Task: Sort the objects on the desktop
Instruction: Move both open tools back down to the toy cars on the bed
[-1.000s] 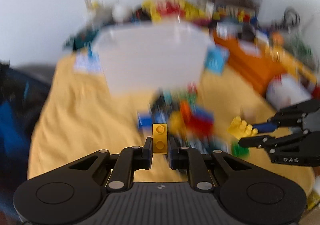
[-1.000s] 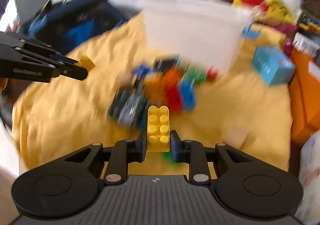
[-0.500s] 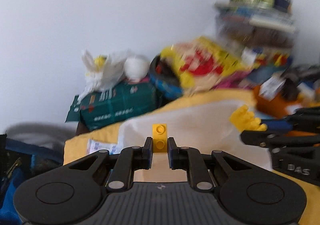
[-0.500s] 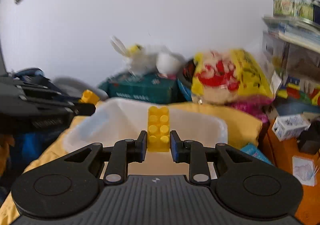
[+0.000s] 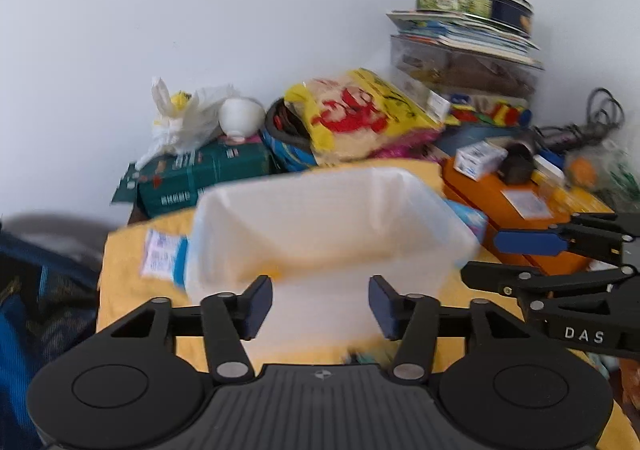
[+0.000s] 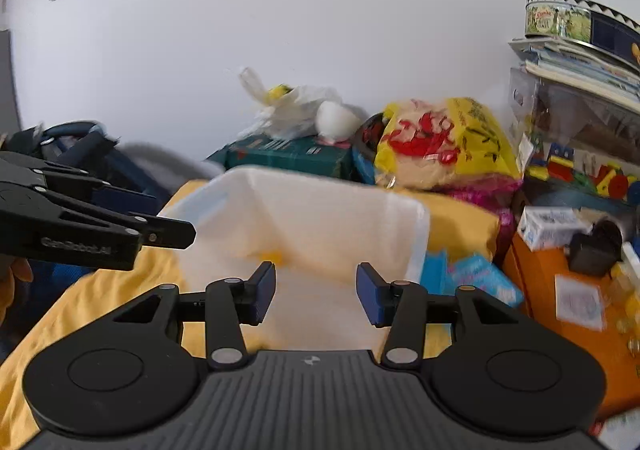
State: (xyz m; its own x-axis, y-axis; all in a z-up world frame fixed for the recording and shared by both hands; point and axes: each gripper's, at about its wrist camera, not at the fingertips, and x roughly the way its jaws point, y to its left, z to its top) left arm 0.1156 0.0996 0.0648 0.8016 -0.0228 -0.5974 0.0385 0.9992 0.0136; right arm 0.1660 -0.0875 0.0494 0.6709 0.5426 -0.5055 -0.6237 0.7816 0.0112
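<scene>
Bin (image 5: 320, 218): white, translucent, on yellow cloth (image 5: 124, 250), directly ahead of both grippers. Inside we make out a blurred yellow bit (image 6: 274, 252), identity unclear. Our left gripper (image 5: 320, 300): jaws spread wide, nothing between them. Our right gripper (image 6: 316, 288): likewise spread, nothing held. Behind the bin: green box (image 5: 200, 170), yellow bag (image 6: 444, 142), orange box (image 5: 512, 206).

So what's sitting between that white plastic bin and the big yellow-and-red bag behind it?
In the right wrist view, only a strip of yellow cloth lies between the white plastic bin and the yellow-and-red bag; nothing else shows there.
</scene>
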